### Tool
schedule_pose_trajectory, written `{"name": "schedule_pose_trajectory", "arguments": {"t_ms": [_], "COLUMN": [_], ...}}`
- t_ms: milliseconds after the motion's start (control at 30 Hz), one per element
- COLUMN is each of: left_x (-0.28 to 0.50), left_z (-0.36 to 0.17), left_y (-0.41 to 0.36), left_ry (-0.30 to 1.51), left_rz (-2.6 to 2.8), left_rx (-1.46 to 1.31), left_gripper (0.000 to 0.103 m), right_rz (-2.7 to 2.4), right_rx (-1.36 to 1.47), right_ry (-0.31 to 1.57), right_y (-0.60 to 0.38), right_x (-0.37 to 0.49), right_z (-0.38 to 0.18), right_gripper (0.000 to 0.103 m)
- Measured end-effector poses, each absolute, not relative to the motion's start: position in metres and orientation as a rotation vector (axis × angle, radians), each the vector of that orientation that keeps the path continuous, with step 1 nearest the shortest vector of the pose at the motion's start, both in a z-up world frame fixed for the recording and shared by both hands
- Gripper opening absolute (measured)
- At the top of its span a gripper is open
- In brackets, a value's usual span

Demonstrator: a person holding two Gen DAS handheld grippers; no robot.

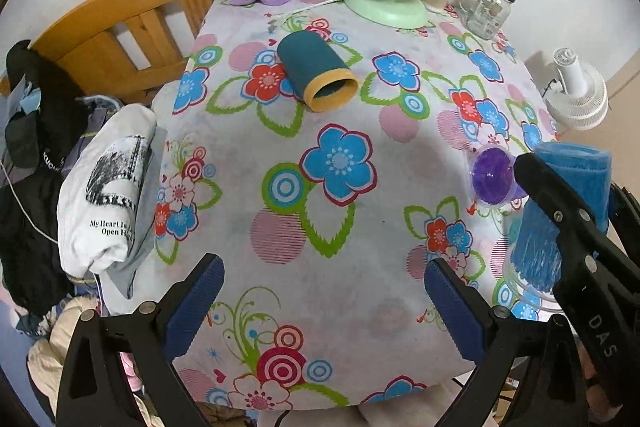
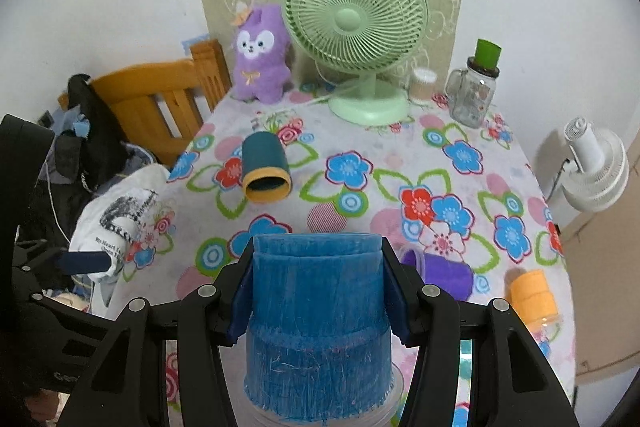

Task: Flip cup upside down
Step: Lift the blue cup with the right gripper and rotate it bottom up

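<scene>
- The bench point(image 2: 360, 187), under a flowered cloth, carries everything. At its far edge stand a green fan point(image 2: 356, 27), a purple plush toy point(image 2: 260, 55) and a glass jar mug point(image 2: 476, 95) with a green cap.
- The blue cup point(image 2: 316, 315) sits at the near edge of the bench, wrapped in a fuzzy blue sleeve. The right gripper point(image 2: 316, 287) has its jaws closed on the cup's sides, one pad against each flank.
- Judging by that grip, the step in hand is the grasp before the turn. The cup's foot seems to rest on a clear round base, so it has probably not left the bench yet.
- The next move likely calls for a lift clear of the cloth, a half roll of the wrist, then a level set-down on the rim.
- The left gripper point(image 1: 324, 307) hovers over the near part of the bench with its jaws wide apart and nothing between them.
- A teal cup point(image 1: 316, 71) with a yellow rim lies on its side near the bench's middle, well apart from both grippers, its mouth toward the cameras.
- A purple cup point(image 2: 440, 271) lies just beside the blue one, and an orange cup point(image 2: 532, 295) lies near the right edge.
- Hard to tell: whether the blue cup is mouth-up, since its top edge blocks the inside. Its bottom is cut off by the frame, and in the left wrist view the right gripper's arm covers much of it.
</scene>
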State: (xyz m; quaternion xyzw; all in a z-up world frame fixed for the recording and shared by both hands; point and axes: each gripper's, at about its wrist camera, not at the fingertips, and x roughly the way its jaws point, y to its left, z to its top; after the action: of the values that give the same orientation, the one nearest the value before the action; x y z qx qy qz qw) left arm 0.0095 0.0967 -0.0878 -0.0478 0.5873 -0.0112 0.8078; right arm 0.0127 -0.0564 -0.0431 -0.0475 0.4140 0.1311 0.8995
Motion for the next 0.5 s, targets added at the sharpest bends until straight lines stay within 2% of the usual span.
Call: {"name": "schedule_pose_trajectory", "arguments": {"t_ms": [500], "left_x": [0.024], "left_z": [-0.144], "left_y": [0.099], "left_ry": [1.200], "left_rz": [0.005], "left_rx": [-0.083], "left_gripper": [0.101], "right_rz": [0.290], "right_rx": [-0.062], "right_ry": [0.680], "right_y": [-0.059], "right_x": [0.023], "right_z": [-0.109], "right_gripper": [0.058]}}
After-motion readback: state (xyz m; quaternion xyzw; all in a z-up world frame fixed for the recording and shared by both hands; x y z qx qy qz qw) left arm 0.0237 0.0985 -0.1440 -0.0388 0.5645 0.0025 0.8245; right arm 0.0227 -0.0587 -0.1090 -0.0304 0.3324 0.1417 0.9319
